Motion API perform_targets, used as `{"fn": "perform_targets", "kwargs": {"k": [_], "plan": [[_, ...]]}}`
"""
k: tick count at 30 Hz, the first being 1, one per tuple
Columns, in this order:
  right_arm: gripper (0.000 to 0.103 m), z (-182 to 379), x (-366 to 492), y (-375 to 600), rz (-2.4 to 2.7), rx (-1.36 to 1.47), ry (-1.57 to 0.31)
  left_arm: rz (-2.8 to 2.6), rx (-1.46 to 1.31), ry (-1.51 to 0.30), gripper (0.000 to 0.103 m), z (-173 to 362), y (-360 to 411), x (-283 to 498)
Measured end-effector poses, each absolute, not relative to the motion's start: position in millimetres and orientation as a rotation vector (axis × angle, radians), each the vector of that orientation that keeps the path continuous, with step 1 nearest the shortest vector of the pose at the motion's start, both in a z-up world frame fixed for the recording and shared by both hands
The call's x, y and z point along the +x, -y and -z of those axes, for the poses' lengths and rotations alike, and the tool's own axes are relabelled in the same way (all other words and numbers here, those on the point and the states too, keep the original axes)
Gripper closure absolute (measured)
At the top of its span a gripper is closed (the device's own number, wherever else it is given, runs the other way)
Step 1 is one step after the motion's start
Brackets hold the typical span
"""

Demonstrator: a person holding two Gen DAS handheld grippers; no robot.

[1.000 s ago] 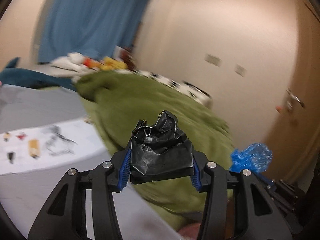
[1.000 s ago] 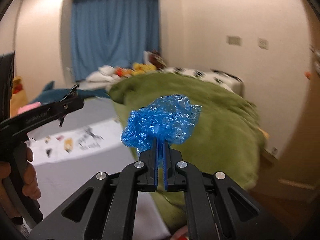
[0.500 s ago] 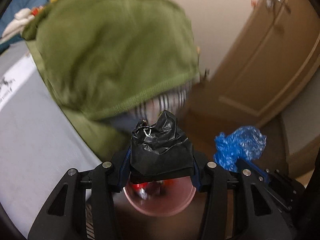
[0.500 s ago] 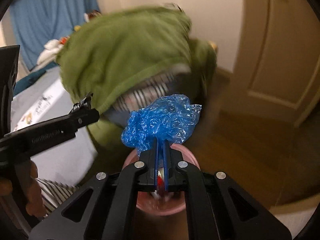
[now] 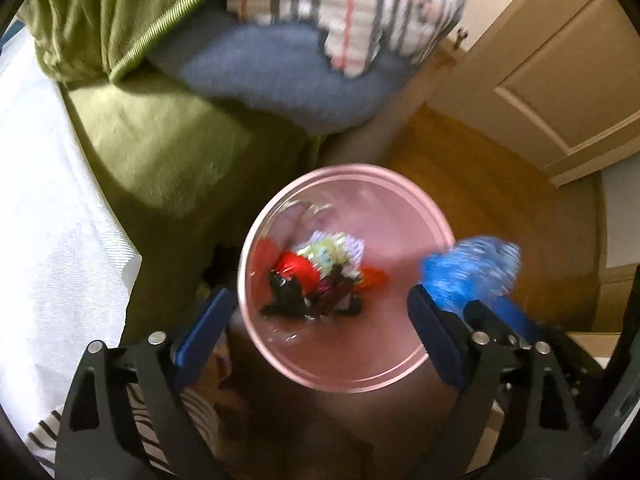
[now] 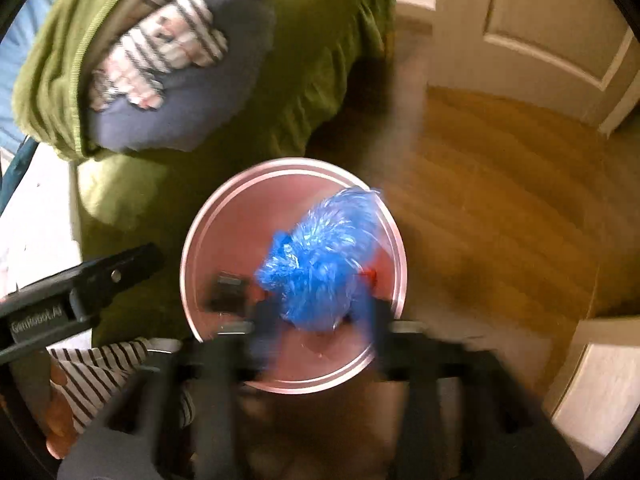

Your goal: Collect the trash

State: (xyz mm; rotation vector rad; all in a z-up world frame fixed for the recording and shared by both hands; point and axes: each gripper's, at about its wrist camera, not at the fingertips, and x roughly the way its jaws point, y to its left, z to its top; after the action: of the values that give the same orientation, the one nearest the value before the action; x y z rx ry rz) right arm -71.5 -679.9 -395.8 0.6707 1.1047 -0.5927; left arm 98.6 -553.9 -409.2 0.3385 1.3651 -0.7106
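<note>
Left wrist view
- Left claw (image 5: pixel 320 320): released, its blue pads spread wide to either side of the pink bin (image 5: pixel 280 364) below; nothing sits between them.
- Black wad (image 5: pixel 286 298): half a second ago it was pinched in this claw; now it lies in the bin, among the red (image 5: pixel 294 266), green and orange scraps at the bottom.
- Blue plastic wad (image 5: pixel 468 270): blurred, at the right rim of the bin, just ahead of the other claw's tips.
- Surroundings: green blanket (image 5: pixel 160 152) hanging beside the bin, wooden floor (image 5: pixel 460 168), pale door (image 5: pixel 560 80).
- Meaning: the left hand's piece of trash counts as delivered.

Right wrist view
- Right claw (image 6: pixel 320 316): heavily smeared by motion; its blue-padded fingers (image 6: pixel 370 312) look parted on either side of the blue plastic wad (image 6: pixel 316 264), where half a second ago they were pressed together on it. I judge it to be letting go, but whether any grip remains I cannot tell.
- Blue plastic wad: over the mouth of the pink bin (image 6: pixel 192 240), streaked as though moving; not clearly settled at the bottom.
- Left claw's tool (image 6: pixel 80 288): black arm reaching in from the left, beside the bin rim.
- Person's striped sleeve (image 6: pixel 100 368): low left.
- Meaning: both pieces reach the bin together. The second drop looks under way, and the wad should land inside, since it is well within the rim.
</note>
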Motion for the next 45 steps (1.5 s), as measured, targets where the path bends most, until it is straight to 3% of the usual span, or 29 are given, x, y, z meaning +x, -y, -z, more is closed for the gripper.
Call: {"fn": "perform_targets", "kwargs": {"k": [4,10,16,22,27,29,32,39,45], "plan": [[0.032,393.6,-80.0,681.9,0.639,0.700,-1.078,0.694,0.351,-1.337,0.016,409.0,549.8,101.8],[0.024,347.1,-86.5,676.8,0.681,0.643,-0.951,0.712,0.282,-1.197,0.016,361.5,540.9,102.9],[0.005,250.2,-86.0,649.1,0.739,0.416,-0.731,0.771,0.182,-1.016,0.016,273.2,512.3,92.5],[0.005,155.8,-81.8,603.4,0.678,0.299,-0.532,0.756,0.104,-0.831,0.015,181.4,466.9,88.2],[0.005,93.4,-56.3,543.4,0.528,0.257,-0.464,0.607,0.053,-0.675,0.015,102.1,385.2,80.9],[0.005,71.1,-40.4,507.6,0.425,0.243,-0.448,0.506,0.043,-0.610,0.008,78.1,344.7,77.6],[0.005,49.0,-23.6,452.7,0.280,0.224,-0.430,0.356,0.043,-0.553,0.007,47.5,270.8,71.6],[0.005,32.1,-3.1,319.2,0.022,0.125,-0.446,0.077,0.040,-0.511,0.007,20.0,126.8,38.8],[0.005,34.3,-13.1,237.8,-0.099,0.048,-0.478,-0.076,0.028,-0.481,0.007,16.3,47.2,-9.9]]}}
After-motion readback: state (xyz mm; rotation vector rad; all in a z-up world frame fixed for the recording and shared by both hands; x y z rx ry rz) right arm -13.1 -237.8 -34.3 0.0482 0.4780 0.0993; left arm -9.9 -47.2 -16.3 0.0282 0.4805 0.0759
